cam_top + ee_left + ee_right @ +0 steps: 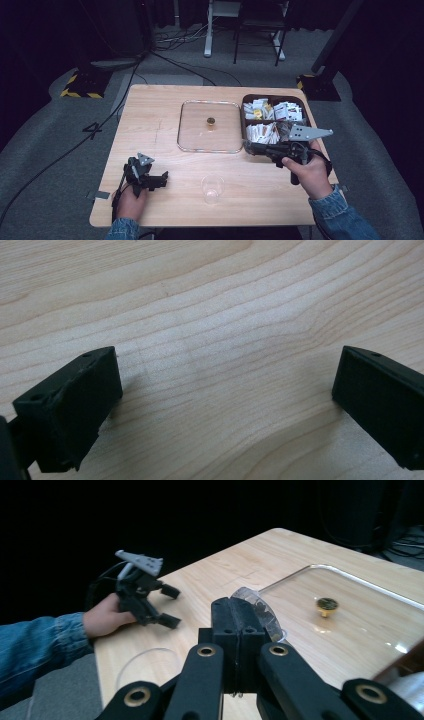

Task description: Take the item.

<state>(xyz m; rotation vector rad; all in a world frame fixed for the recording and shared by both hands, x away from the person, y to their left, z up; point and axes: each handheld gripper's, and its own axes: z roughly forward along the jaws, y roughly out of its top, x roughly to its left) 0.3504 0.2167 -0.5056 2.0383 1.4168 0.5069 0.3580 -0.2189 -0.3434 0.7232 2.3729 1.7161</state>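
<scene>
A light wooden table (150, 115) is seen carrying a glass lid (210, 126), a compartmented tray (246, 102), and 1 clear cup (212, 188).

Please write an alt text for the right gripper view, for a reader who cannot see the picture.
The right gripper, jaws closed on a small clear packet, is above a wooden table. Beyond it lies a clear glass lid with a gold knob; the left gripper rests open at the far side.

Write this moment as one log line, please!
left gripper: open above table | right gripper: shut on clear packet | cup: upright | glass lid: flat on table
</scene>
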